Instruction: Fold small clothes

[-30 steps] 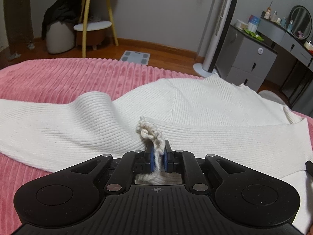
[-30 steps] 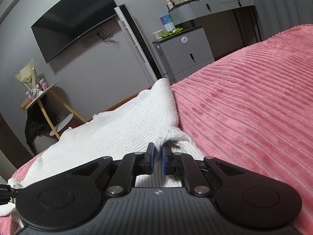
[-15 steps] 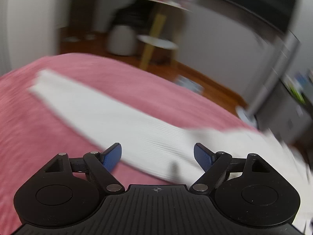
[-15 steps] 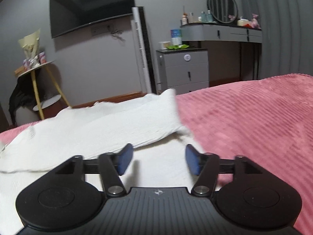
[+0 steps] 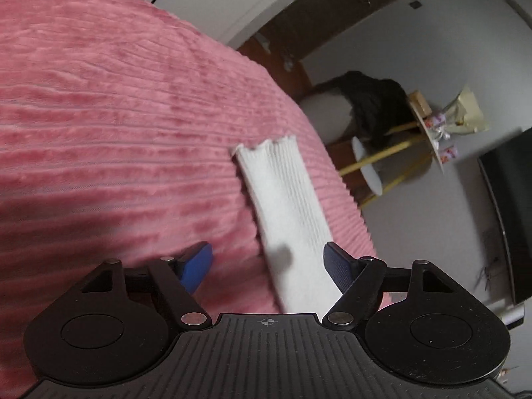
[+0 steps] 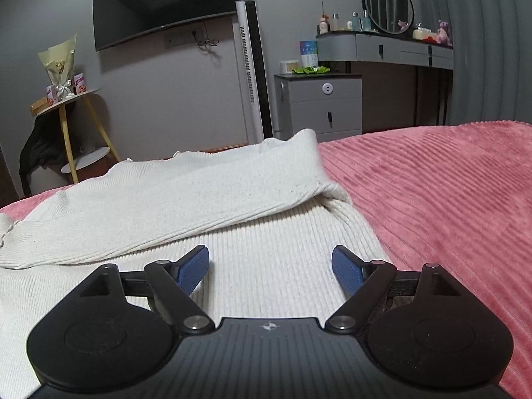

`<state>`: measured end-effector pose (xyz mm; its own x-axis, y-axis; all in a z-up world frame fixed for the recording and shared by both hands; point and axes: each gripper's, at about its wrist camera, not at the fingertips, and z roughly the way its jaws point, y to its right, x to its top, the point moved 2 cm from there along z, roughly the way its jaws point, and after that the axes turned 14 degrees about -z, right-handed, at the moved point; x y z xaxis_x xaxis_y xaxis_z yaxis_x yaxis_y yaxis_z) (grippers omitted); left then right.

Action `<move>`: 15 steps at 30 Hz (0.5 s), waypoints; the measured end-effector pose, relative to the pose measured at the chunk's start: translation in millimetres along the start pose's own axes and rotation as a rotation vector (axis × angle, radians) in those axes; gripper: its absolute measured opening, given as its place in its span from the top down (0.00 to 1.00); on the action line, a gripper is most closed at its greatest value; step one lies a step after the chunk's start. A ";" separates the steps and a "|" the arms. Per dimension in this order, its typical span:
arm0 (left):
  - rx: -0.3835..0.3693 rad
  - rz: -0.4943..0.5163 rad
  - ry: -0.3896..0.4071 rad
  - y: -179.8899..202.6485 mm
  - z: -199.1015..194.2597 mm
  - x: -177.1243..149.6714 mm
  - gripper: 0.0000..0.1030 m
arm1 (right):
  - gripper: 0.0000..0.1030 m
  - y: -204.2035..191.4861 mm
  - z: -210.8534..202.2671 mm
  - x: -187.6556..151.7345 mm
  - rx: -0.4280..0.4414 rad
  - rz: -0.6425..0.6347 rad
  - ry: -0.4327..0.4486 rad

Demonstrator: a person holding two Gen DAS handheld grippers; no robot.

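A cream ribbed sweater [image 6: 266,286] lies flat on the pink ribbed bedspread [image 6: 432,199], one sleeve [image 6: 186,196] folded across its body. My right gripper [image 6: 270,253] hovers over the sweater's body near its right edge. Its jaws are opening and nothing is between them. In the left wrist view the other sleeve [image 5: 286,193] stretches away over the bedspread [image 5: 116,116], cuff at the far end. My left gripper [image 5: 266,249], rolled sideways, straddles this sleeve. Its jaws are closing, with the sleeve near the right pad [image 5: 335,262] but not pinched.
Beyond the bed's far edge stand a yellow-legged side table with a bouquet [image 6: 63,99], a wall TV [image 6: 166,3], a tower fan [image 6: 251,66], grey drawers [image 6: 322,106] and a dressing table [image 6: 399,50]. A dark garment [image 5: 372,103] hangs by the side table.
Both grippers let go of the sweater and opened wide. My left gripper swung sideways and rolled, ending over the outstretched sleeve. My right gripper levelled out and lifted slightly.
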<state>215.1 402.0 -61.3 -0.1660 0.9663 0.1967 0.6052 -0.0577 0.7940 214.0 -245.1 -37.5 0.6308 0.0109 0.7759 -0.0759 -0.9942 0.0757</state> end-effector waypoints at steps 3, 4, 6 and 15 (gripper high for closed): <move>-0.020 -0.012 0.006 2.0 5.1 -1.0 0.27 | 0.18 -4.4 1.6 -1.0 -0.003 -0.010 -0.006; -0.030 -0.020 -0.005 0.4 6.4 1.6 0.36 | 0.18 -5.8 2.3 -1.1 -0.004 -0.017 -0.009; -0.054 -0.029 -0.045 -0.4 8.0 1.0 0.45 | 0.15 -8.3 4.1 -0.9 -0.005 -0.029 -0.014; -0.075 -0.055 -0.065 -0.7 24.3 1.3 0.61 | 0.12 -8.7 5.9 -0.8 0.008 -0.021 -0.016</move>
<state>233.3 409.3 -75.6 -0.1451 0.9827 0.1154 0.5365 -0.0198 0.8436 218.6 -237.0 -42.5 0.6446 0.0304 0.7639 -0.0559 -0.9947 0.0868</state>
